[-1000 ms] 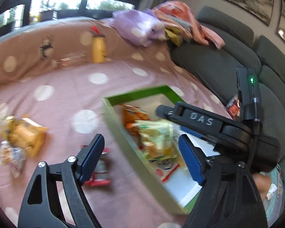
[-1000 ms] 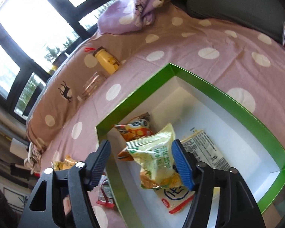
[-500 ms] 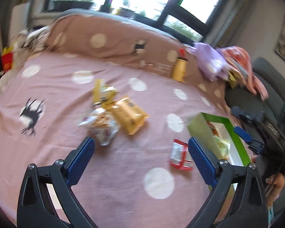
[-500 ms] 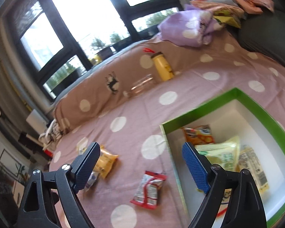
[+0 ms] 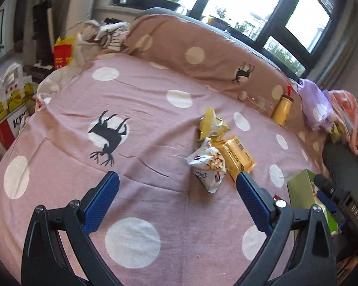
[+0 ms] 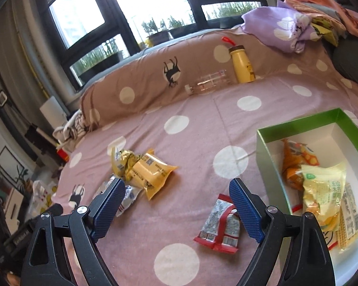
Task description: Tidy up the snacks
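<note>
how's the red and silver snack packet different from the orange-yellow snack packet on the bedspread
The red and silver snack packet lies alone beside the green box; the orange-yellow snack packet touches other packets. The first is smaller and flatter, the second plumper. Both lie outside the box, ungripped.

A green box [image 6: 298,125] with a white inside is sitting open on the pink dotted bedspread, holding an orange packet [image 6: 296,164], a pale yellow packet [image 6: 322,190] lying partly over it, and a flat packet [image 6: 350,217] under that one. A red and silver packet [image 6: 220,224] is lying just beside the box. Well apart, a crumpled yellow packet [image 6: 121,162], a golden packet [image 6: 152,172] and a white packet [image 5: 208,166] are lying bunched together, touching.
</note>
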A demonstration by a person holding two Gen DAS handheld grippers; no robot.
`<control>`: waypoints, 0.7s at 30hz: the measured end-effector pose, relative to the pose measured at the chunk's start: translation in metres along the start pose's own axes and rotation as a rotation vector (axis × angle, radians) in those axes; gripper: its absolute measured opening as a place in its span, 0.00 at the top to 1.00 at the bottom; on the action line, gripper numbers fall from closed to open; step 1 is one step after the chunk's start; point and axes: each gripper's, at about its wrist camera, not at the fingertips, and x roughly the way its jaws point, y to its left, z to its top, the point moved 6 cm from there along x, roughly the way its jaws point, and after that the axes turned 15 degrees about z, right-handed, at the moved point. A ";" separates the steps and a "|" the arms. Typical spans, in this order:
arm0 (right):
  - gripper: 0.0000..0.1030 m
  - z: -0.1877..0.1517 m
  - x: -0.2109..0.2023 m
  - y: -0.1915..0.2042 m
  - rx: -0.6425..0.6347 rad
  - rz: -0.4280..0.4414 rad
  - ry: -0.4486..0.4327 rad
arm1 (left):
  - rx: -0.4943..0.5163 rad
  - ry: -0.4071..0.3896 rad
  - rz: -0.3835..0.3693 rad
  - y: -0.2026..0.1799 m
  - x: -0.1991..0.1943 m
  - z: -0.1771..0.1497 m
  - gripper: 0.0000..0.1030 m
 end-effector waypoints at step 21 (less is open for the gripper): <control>0.14 0.053 0.133 0.062 -0.132 0.005 0.313 | -0.042 0.027 0.115 0.023 0.016 0.006 0.04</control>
